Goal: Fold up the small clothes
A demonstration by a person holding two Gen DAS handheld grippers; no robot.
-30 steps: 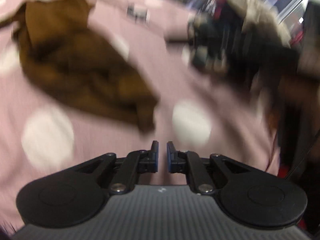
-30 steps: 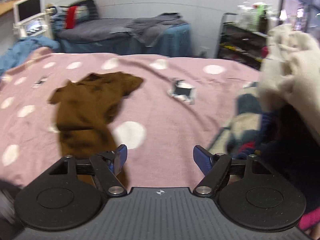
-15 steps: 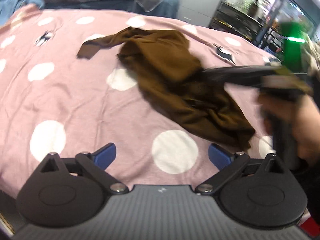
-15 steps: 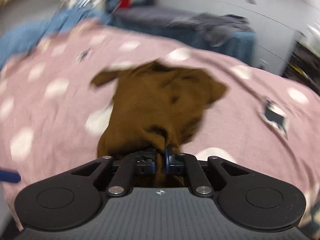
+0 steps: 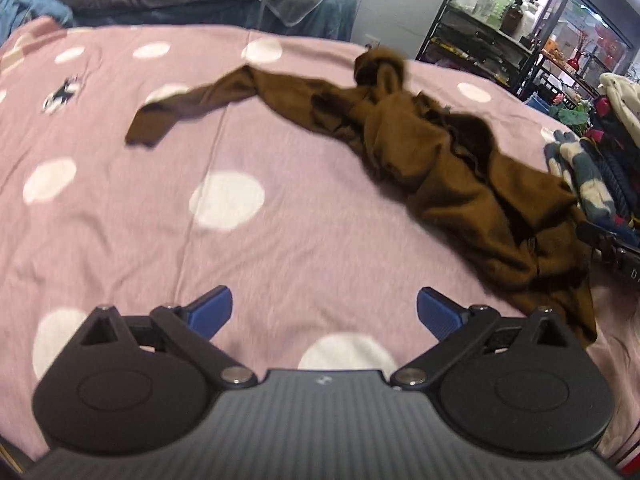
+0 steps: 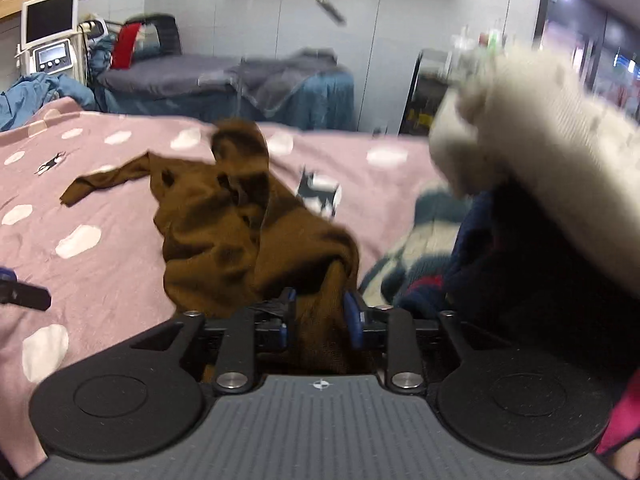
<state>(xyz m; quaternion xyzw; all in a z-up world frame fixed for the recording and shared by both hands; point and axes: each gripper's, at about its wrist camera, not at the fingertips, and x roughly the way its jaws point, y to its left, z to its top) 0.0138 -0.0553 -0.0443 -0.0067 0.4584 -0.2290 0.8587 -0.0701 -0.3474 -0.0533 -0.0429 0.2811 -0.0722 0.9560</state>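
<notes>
Brown garment (image 6: pixel 224 240) pinched in right tool (image 6: pixel 318 314), left tool (image 5: pixel 324 312) agape.

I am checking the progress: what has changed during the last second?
The right gripper closed on the brown garment and is pulling it toward the clothes pile, stretching it out. The left gripper opened and holds nothing. The pink dotted sheet stayed in place.

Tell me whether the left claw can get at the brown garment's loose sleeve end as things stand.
Probably yes. The left claw is open and empty, and only bare pink polka-dot bedspread lies between it and the sleeve end. The right claw grips the brown garment at the opposite end.
</notes>
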